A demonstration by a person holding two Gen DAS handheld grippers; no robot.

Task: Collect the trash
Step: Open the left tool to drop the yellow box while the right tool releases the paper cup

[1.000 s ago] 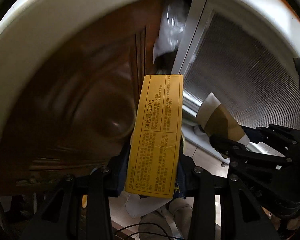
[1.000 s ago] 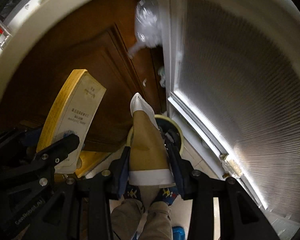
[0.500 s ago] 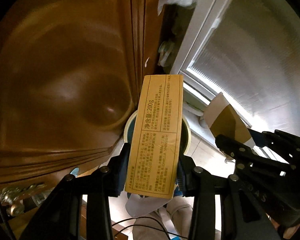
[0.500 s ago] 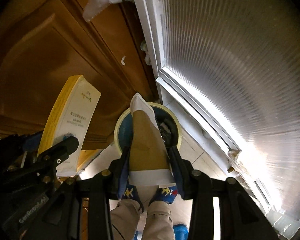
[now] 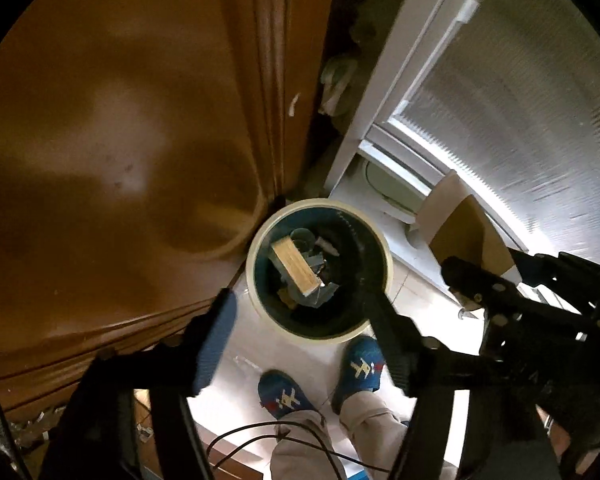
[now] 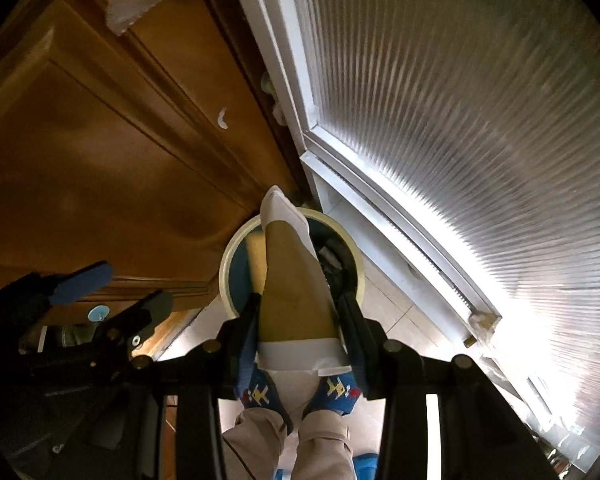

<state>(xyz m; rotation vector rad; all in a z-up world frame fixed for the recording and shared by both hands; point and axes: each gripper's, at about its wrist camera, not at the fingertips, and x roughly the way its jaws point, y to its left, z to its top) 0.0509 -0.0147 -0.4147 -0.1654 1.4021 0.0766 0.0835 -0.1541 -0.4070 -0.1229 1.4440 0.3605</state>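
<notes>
While the left gripper (image 5: 296, 320), its jaws just opened and empty, hangs over the bin (image 5: 384, 248) holding the yellow box (image 5: 296, 268), the right gripper (image 6: 298, 312) clenching the brown packet (image 6: 292, 280) should release squarely above that bin's mouth.

The left black two-finger gripper (image 5: 300, 320) points straight down. Its jaws have just been opening and now stand wide apart, with nothing between them. One finger (image 5: 214, 344) has a blue pad on it. The right black two-finger gripper (image 6: 298, 320) also points down, just beside the left one. Its jaws are pressed on a brown and white paper carton (image 6: 292, 280). Below them are the person's two feet in blue patterned slippers (image 5: 360, 364) and beige trouser legs (image 5: 372, 420).
</notes>
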